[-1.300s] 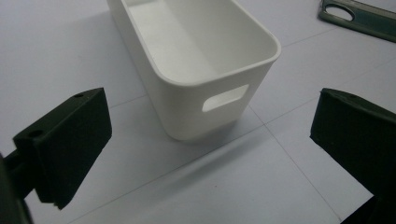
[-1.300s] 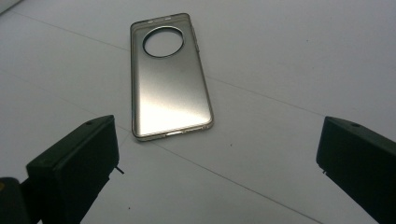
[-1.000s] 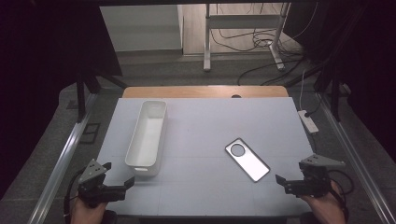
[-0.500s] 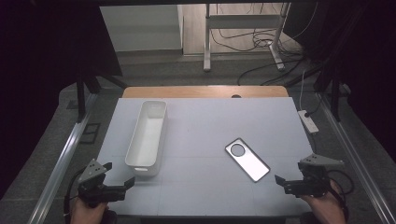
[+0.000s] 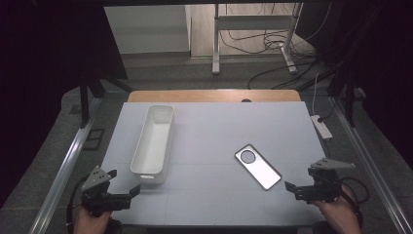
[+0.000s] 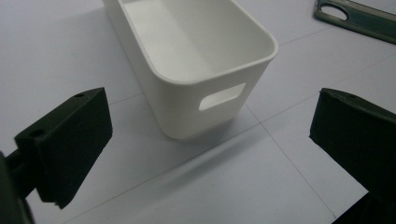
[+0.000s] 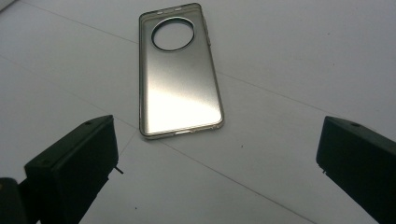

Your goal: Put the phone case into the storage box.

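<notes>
A long white bin (image 5: 153,139) (image 6: 196,51) lies left of the table's middle, empty, with a handle slot in its near end. A clear phone case (image 5: 257,165) (image 7: 179,70) with a round camera hole lies flat to the right of centre. My left gripper (image 5: 122,184) (image 6: 205,154) hovers at the front left corner, open, with the bin's near end just ahead of its jaws. My right gripper (image 5: 292,187) (image 7: 219,163) is at the front right, open, its jaws pointing at the case a short way off. Neither holds anything.
The pale grey table (image 5: 214,126) has a wooden strip (image 5: 214,95) along its far edge. Metal rails (image 5: 65,165) run down both sides. A white power strip (image 5: 321,126) lies off the right edge. Cables and a stand's legs (image 5: 253,44) are on the floor beyond.
</notes>
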`<state>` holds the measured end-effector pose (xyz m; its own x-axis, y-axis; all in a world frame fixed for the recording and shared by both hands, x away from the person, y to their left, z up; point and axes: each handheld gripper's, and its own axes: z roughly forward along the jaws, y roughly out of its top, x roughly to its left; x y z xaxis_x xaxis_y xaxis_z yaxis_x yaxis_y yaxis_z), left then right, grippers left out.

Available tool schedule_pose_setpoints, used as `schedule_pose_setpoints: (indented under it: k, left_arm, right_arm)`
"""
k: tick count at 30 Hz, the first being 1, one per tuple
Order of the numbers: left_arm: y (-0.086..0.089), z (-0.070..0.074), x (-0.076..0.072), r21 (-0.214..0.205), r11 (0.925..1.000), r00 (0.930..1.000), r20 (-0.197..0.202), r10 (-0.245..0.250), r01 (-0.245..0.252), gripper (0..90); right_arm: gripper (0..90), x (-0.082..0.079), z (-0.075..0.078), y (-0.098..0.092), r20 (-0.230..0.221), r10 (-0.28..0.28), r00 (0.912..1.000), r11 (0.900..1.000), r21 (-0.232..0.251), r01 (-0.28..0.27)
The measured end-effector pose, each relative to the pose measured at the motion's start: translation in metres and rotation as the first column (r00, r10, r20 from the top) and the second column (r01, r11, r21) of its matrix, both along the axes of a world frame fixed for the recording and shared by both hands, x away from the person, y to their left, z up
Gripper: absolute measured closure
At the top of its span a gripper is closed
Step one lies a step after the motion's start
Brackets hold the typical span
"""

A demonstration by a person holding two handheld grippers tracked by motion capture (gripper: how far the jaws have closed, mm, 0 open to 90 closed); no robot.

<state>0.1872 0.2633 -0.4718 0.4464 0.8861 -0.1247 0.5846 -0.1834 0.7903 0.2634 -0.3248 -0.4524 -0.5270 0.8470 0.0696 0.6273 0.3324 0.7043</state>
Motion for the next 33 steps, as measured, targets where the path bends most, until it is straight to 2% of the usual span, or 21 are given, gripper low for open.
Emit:
schedule_pose_setpoints:
  k: [10,17,33]
  left_arm:
    - [-0.002,0.0,0.0,0.016,0.9999,1.0,-0.002,-0.006,0.006,0.1]
    - [-0.001,0.0,0.0,0.012,0.9999,1.0,-0.002,-0.009,0.009,0.0]
    - [-0.001,0.0,0.0,0.011,0.9999,0.9999,0.0,-0.011,0.011,0.0]
  right_arm:
    - [0.0,0.005,0.002,0.004,-0.002,0.03,0.9996,0.9994,-0.018,-0.03]
    - [0.0,0.011,0.002,0.005,-0.01,0.04,0.9992,0.9992,0.0,-0.04]
    - [0.0,0.026,0.005,0.014,-0.008,0.067,0.9977,0.9977,-0.002,-0.067]
